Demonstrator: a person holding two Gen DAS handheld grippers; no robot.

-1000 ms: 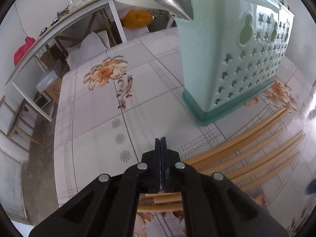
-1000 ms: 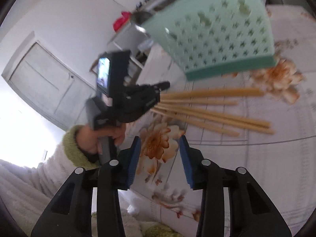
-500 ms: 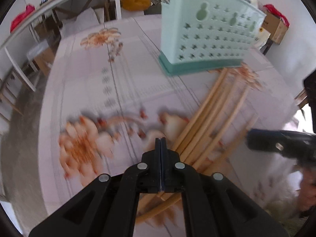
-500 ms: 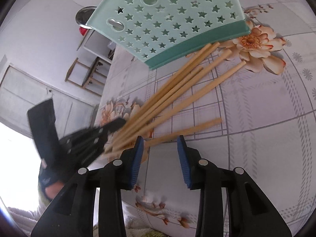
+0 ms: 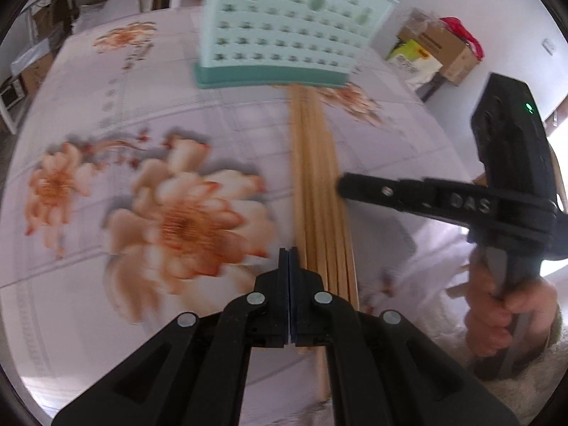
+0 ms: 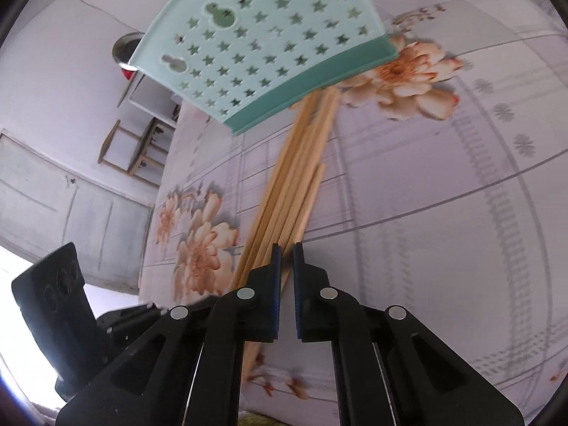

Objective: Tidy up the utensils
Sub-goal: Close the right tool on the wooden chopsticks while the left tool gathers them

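Wooden chopsticks (image 5: 321, 191) lie in a tight bundle on the flowered table (image 5: 106, 301) in the left wrist view, running from the pale green utensil holder (image 5: 284, 32) toward the left gripper (image 5: 289, 259), whose fingers are fully closed on nothing and rest just beside the sticks, while the right gripper (image 5: 342, 181) touches the bundle from the other side. In the right wrist view the right gripper (image 6: 287, 252) has narrow fingers, closing over the near ends of the chopsticks (image 6: 291, 184), though I cannot tell if a stick is really pinched. The sticks look light, stiff and smooth, so they may roll or slip; I think it is best to take them near the thick end.
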